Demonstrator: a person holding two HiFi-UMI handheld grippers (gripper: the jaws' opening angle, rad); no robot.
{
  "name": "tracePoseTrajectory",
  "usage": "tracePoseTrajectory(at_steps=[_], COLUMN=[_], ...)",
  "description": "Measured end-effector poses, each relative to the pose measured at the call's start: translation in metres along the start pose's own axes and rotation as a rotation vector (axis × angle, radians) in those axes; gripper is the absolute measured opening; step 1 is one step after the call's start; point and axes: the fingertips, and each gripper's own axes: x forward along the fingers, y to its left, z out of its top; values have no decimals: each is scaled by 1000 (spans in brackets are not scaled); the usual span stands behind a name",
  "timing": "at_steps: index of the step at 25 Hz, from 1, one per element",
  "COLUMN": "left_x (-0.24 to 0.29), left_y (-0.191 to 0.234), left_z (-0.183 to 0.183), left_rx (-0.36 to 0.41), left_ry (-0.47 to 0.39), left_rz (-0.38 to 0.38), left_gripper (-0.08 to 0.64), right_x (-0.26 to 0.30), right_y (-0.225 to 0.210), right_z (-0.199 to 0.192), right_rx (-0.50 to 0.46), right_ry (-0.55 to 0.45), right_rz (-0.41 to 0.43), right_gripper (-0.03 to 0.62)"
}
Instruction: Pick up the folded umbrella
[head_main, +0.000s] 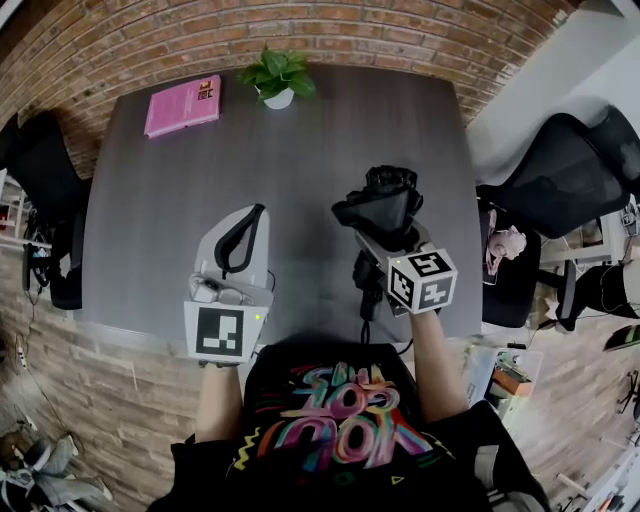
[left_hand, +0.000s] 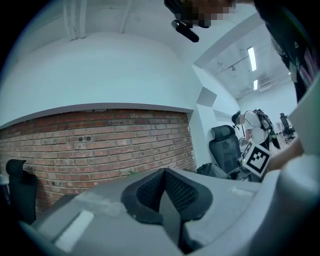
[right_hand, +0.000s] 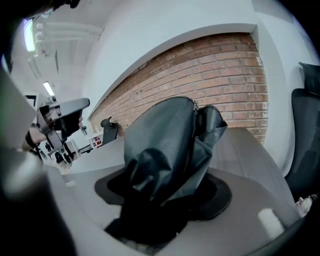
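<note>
Folded umbrella (head_main: 385, 205): black, bunched fabric, right of centre in the head view, over the right half of the table; it fills the middle of the right gripper view (right_hand: 170, 145)
Right gripper (head_main: 388, 232): jaws spread wide and pinching the folded umbrella, whose fabric spills over both pads; its marker cube (head_main: 421, 281) sits lower right of the umbrella
Left gripper (head_main: 243, 232): left of centre, well apart from the umbrella, black pads pressed together with nothing between them (left_hand: 162, 197)
Table (head_main: 300, 170): dark grey, fills the middle of the head view
Pink book (head_main: 183, 105): lies flat, upper left of the table
Potted plant (head_main: 277, 77): white pot, top centre edge of the table
Brick wall (head_main: 150, 40): curves along the top
Office chair (head_main: 560, 175): black, right edge
</note>
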Motion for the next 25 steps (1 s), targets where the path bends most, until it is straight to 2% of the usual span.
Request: tracePoseTrajectory(at_steps=[16, 25], left_x=[18, 20], left_y=[-16, -22], left_z=[19, 21], left_rx=[-14, -26], left_ry=[-43, -41], left_rz=[-75, -104], left_gripper=[2, 2], right_x=[-74, -112], right_y=[25, 41], right_z=[96, 131], right_rx=[-125, -187], right_ry=[-270, -421], right_rz=[4, -9], right_gripper=[305, 304])
